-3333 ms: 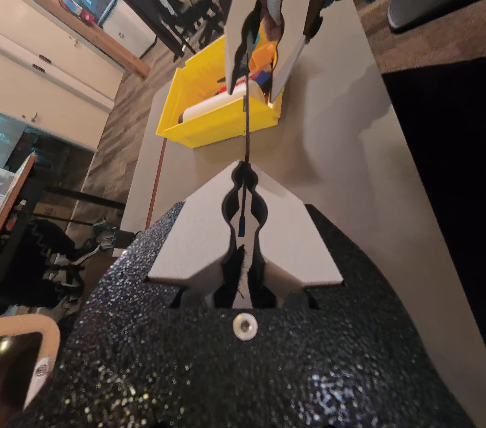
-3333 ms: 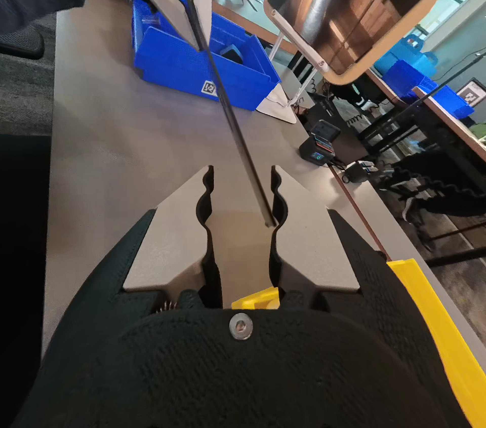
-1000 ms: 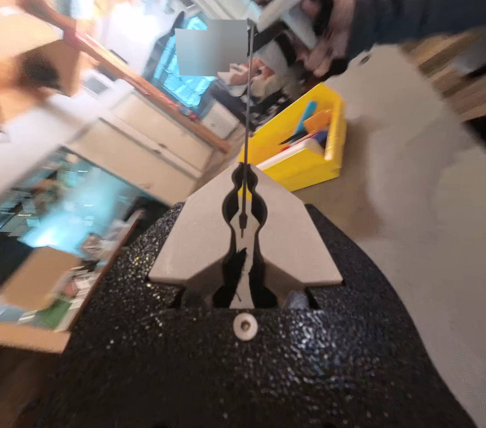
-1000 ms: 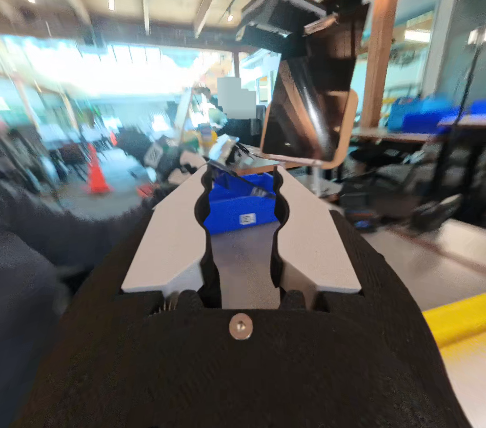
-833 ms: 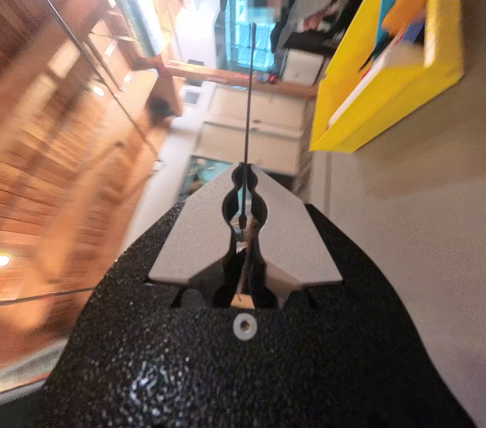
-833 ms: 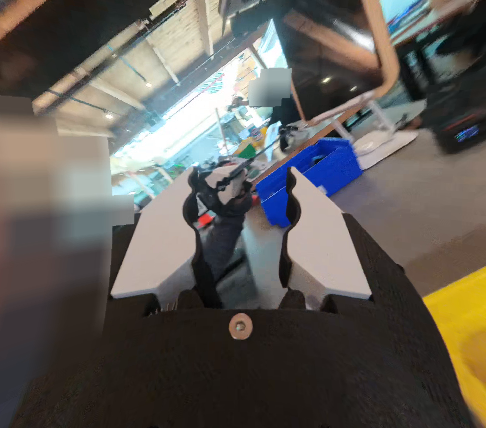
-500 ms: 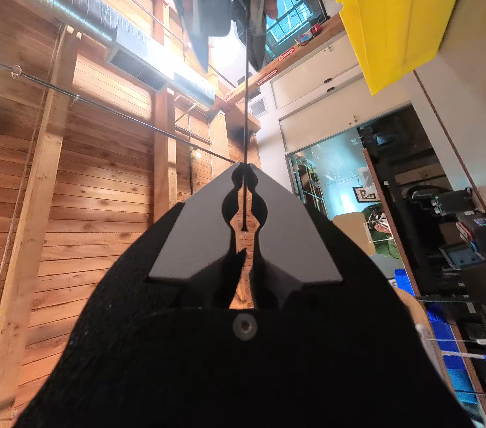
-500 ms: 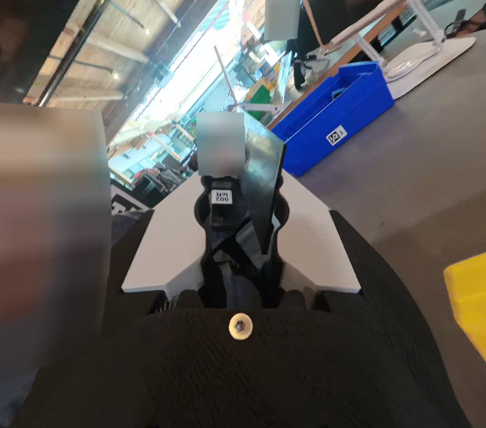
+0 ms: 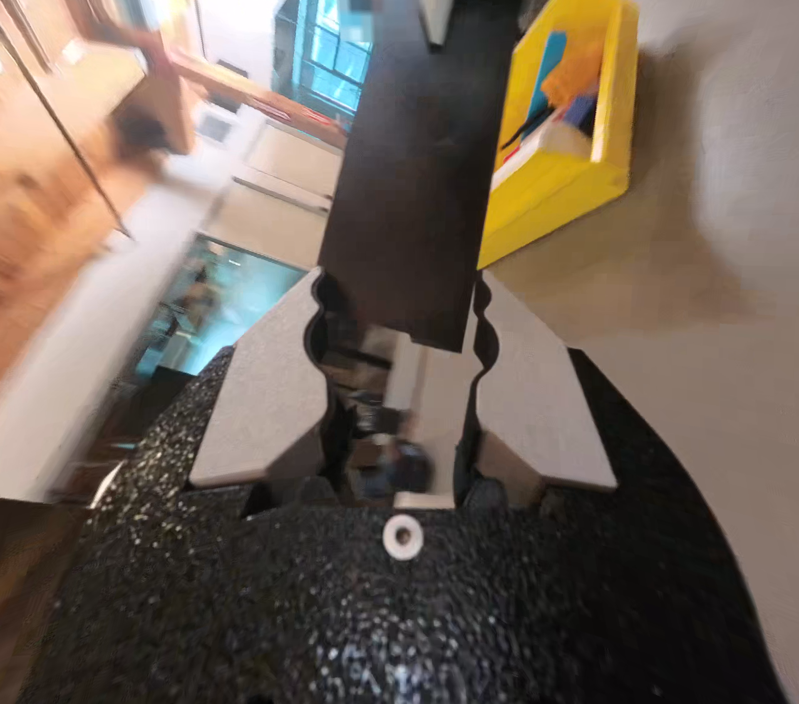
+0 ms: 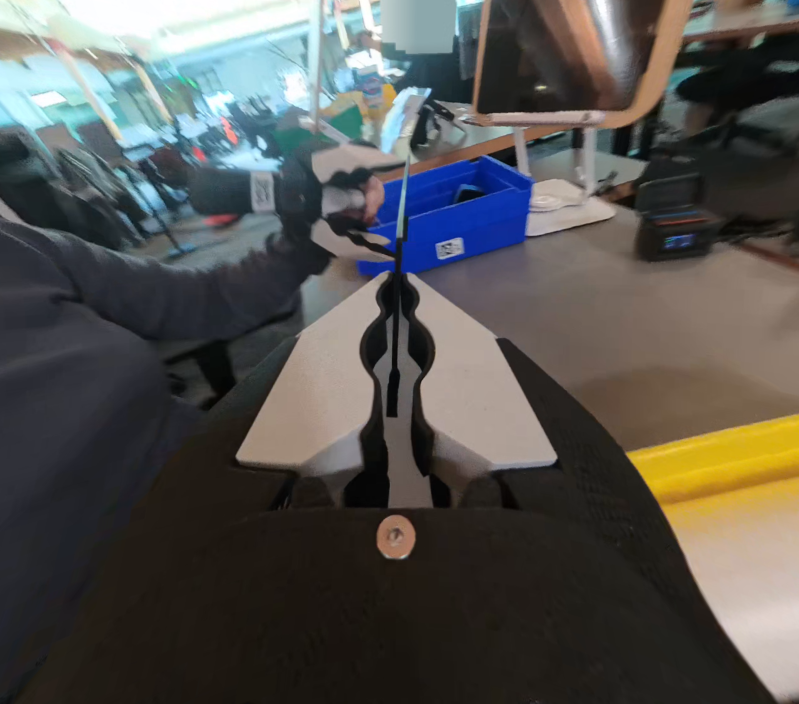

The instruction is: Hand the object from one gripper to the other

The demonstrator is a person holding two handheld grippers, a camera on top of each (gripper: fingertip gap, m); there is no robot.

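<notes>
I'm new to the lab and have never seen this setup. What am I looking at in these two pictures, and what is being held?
There is no robot arm. A person holds a two-finger gripper in each hand, each with a camera looking along its fingers. One picture is from the left gripper, whose grey fingers stand open on either side of a thin black plate, seen broadside. The other is from the right gripper, shut on that plate, seen edge-on there. On the grey table stand a yellow bin of mixed items and a blue bin.
</notes>
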